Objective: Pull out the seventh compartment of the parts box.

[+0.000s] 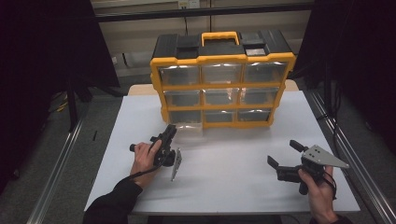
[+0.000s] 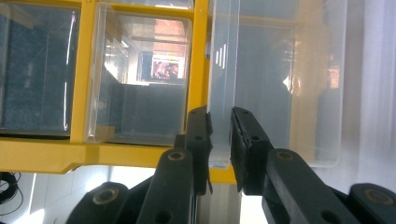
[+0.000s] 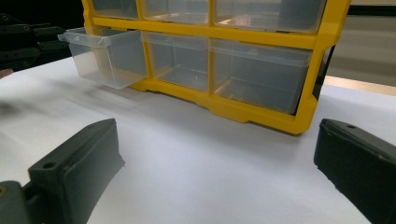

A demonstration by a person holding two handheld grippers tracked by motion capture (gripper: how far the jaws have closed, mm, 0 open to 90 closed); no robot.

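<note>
You're gripping the front lip of the bottom-left drawer [image 1: 187, 125] with the left tongs [image 2: 220, 135], at 11 o'clock on the counter [image 1: 224, 163], partly slid out of the organizer [image 1: 223, 79]. Be pulling straight and level. Right tongs [image 1: 285, 155] are idling open at 4 o'clock.

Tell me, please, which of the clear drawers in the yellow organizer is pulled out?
The bottom-left drawer of the yellow organizer; it juts forward, with the left gripper clamped on its front lip, while the others sit flush.
</note>
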